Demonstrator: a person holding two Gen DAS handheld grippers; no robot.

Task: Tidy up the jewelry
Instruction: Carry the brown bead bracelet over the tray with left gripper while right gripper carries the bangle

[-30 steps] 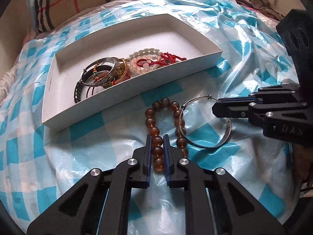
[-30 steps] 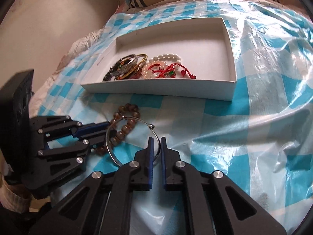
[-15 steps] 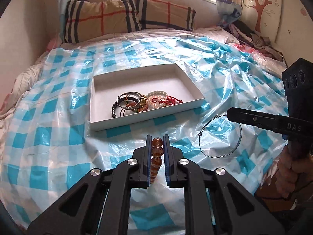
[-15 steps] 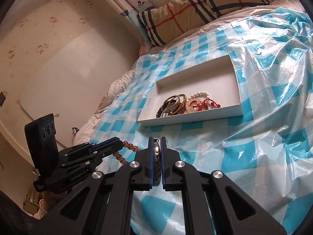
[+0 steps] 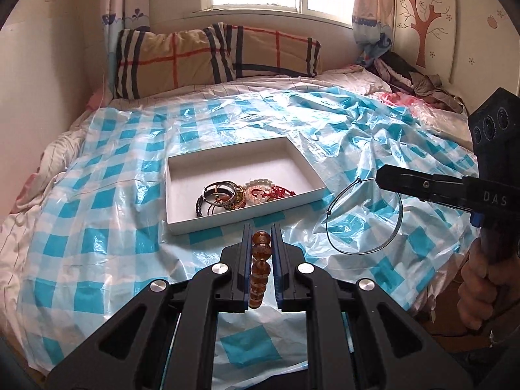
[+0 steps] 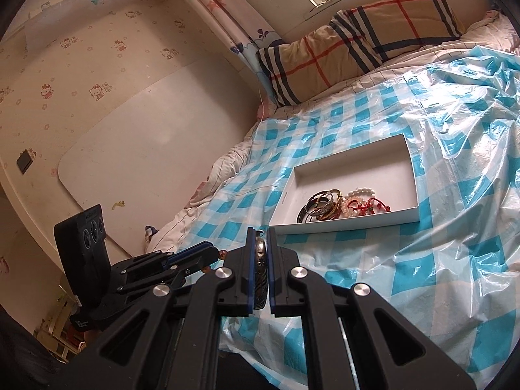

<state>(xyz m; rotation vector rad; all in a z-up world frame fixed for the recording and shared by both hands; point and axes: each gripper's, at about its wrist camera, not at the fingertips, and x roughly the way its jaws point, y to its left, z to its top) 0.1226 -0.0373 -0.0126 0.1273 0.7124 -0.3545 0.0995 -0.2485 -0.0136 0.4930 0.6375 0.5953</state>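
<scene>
My left gripper (image 5: 261, 227) is shut on an amber bead bracelet (image 5: 260, 253) and holds it in the air above the bed, in front of the white box. My right gripper (image 6: 259, 232) is shut on a silver bangle (image 6: 261, 260); in the left wrist view the bangle (image 5: 364, 217) hangs as a thin hoop from that gripper (image 5: 382, 175), right of the box. The white box (image 5: 182, 224) lies on the checked sheet and holds several bangles (image 5: 221, 196) and a pearl and red bead pile (image 5: 269, 191). It also shows in the right wrist view (image 6: 357, 222).
A blue and white checked plastic sheet (image 5: 97, 227) covers the bed. A plaid pillow (image 5: 214, 55) lies at the head under the window. Clothes (image 5: 409, 74) are heaped at the far right. A wall runs along the left side (image 6: 113, 113).
Both grippers have lifted their pieces off the sheet and pulled back and up. The box now looks smaller and farther away, and more of the room shows.
</scene>
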